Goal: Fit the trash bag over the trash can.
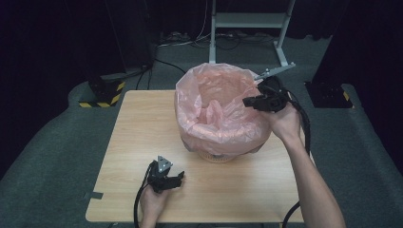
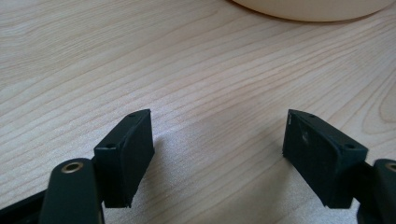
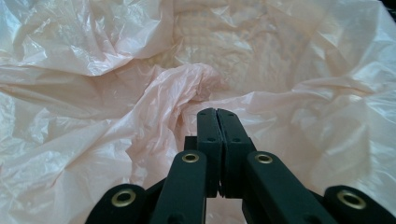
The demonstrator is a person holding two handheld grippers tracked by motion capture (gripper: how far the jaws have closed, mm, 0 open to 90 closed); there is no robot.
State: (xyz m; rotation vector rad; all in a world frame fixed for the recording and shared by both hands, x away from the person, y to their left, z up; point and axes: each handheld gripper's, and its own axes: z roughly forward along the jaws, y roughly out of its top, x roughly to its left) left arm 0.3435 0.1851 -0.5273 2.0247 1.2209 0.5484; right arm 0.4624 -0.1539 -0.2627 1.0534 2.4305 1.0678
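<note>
Fingers of right gripper (image 3: 217,114) closed, bag film not visibly pinched; left gripper (image 2: 217,140) fingers apart, empty over bench (image 1: 142,142). Draw pink bag (image 1: 209,95) liner gently outward over bin rim; avoid tearing.

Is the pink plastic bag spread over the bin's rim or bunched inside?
Spread over the rim: the pink plastic bag drapes outside the cream bin, with its middle sagging crumpled inside.

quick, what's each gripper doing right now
left gripper: open, nothing between the jaws, over the table.
right gripper: shut, at the pink bag; whether it pinches any plastic cannot be told.
</note>
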